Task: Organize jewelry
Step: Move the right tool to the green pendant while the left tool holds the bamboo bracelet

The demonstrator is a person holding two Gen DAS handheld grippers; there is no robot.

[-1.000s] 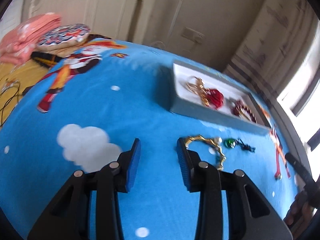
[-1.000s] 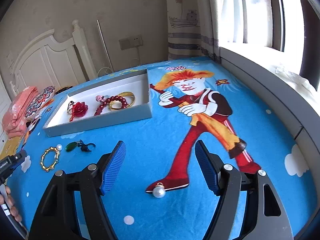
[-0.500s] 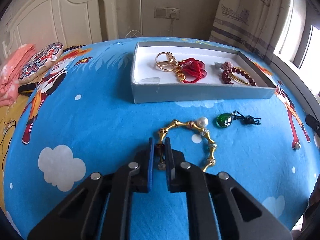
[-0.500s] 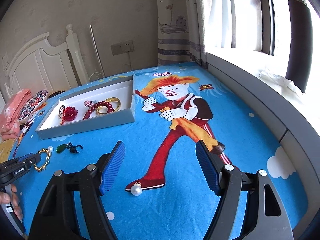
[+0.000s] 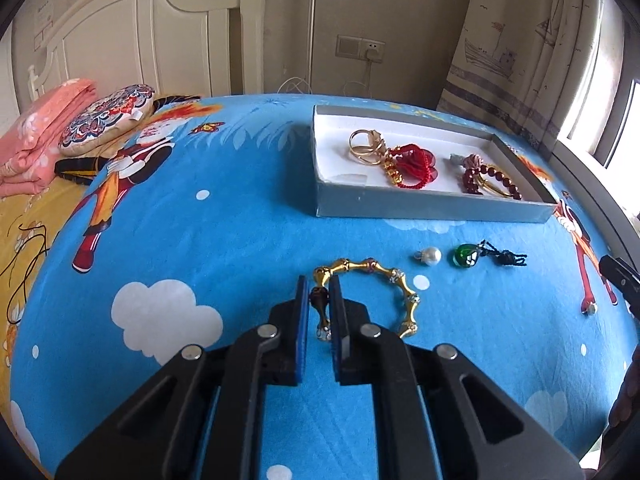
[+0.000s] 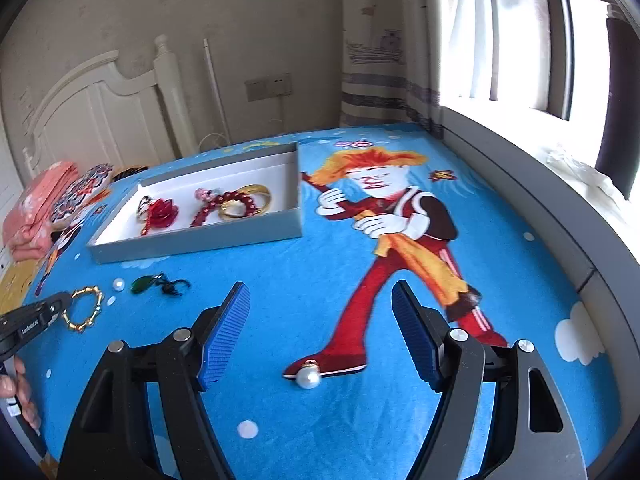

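Left wrist view: my left gripper [image 5: 319, 304] is clenched on one end of the gold bamboo-link bracelet [image 5: 372, 280], which lies on the blue cartoon bedsheet [image 5: 180, 240] in front of the shallow grey cardboard tray [image 5: 432, 210]. Risk, as I judge it: the pinch is only on an end link, so the bracelet may swing or slip on lifting and nudge the white pearl pendant [image 5: 430, 256] beside it.

Right wrist view: my right gripper [image 6: 320, 332] is released, jaws wide, holding nothing. A loose pearl bead [image 6: 308, 377] lies on the sheet between them, well clear of the tray [image 6: 192, 246]. It could roll if bumped.
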